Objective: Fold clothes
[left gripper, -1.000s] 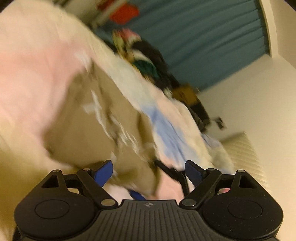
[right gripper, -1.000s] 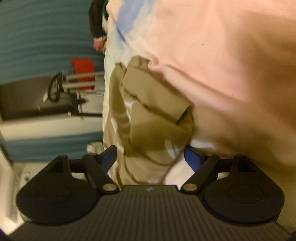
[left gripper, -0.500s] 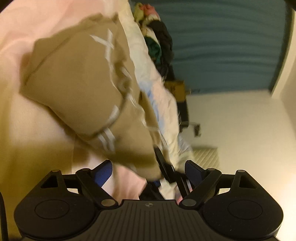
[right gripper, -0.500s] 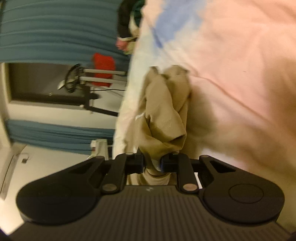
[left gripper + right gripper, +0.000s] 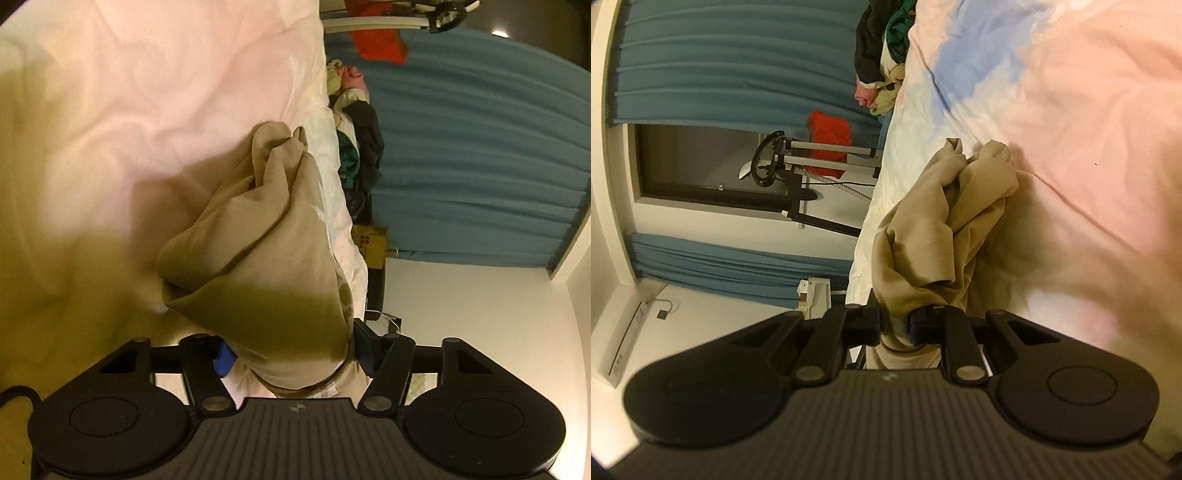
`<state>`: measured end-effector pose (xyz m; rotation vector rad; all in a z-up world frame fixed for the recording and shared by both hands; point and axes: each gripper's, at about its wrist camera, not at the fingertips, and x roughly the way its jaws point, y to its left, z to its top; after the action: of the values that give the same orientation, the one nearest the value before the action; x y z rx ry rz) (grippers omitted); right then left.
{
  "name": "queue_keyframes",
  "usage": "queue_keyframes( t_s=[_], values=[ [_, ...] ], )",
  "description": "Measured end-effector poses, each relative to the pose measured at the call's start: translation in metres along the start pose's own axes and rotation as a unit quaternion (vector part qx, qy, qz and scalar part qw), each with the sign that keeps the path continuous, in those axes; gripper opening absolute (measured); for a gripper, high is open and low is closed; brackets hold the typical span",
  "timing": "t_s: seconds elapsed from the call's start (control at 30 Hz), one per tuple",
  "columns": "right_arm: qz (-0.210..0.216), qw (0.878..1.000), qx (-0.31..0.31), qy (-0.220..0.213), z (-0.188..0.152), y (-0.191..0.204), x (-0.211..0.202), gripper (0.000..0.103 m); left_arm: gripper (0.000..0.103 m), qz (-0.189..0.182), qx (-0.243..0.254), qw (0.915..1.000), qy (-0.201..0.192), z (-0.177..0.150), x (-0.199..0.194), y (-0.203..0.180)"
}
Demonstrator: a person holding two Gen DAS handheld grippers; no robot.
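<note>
The tan garment (image 5: 266,258) hangs bunched up over the bed (image 5: 110,129), which has a pink cover. The right claw (image 5: 894,326) is clenched on a fold of the garment (image 5: 923,236). The left claw (image 5: 291,349) has its fingers spread apart, and the cloth droops between them. A pile of clothes (image 5: 358,147) lies at the bed's far end, near the blue curtain (image 5: 480,147).

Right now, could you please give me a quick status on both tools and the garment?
Right tool shut on tan garment. Left tool open, garment between fingers. Garment bunched, lifted over bedding. Nothing blocking.
</note>
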<state>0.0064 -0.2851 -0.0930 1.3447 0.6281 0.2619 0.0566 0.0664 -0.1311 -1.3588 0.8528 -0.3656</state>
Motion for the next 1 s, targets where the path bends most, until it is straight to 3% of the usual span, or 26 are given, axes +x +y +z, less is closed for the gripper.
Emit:
queue_keyframes(
  t_s=[0.2,0.37,0.53,0.67,0.77,1.0],
  values=[
    [-0.002,1.000,0.008,-0.030,-0.001,0.010,-0.026,0.016,0.046,-0.003,0.025,0.9987,0.044,-0.007,0.008,-0.025],
    [-0.010,0.998,0.014,-0.057,0.010,0.024,-0.067,0.016,0.042,0.033,0.052,0.9922,0.108,-0.019,0.042,-0.074],
    [-0.039,0.996,0.032,-0.070,0.051,0.030,-0.101,0.016,0.042,0.095,0.119,0.9766,0.152,-0.036,0.114,-0.140],
    [-0.061,0.992,0.051,-0.099,0.112,0.037,-0.104,0.016,0.039,0.116,0.173,0.9638,0.166,-0.045,0.192,-0.196],
    [-0.075,0.987,0.024,-0.138,0.164,0.058,-0.093,0.016,0.038,0.109,0.199,0.9615,0.155,-0.046,0.253,-0.236],
    [-0.054,0.961,-0.117,-0.244,0.276,0.125,-0.062,0.016,0.038,0.014,0.271,0.9579,0.095,-0.064,0.370,-0.310]
  ],
)
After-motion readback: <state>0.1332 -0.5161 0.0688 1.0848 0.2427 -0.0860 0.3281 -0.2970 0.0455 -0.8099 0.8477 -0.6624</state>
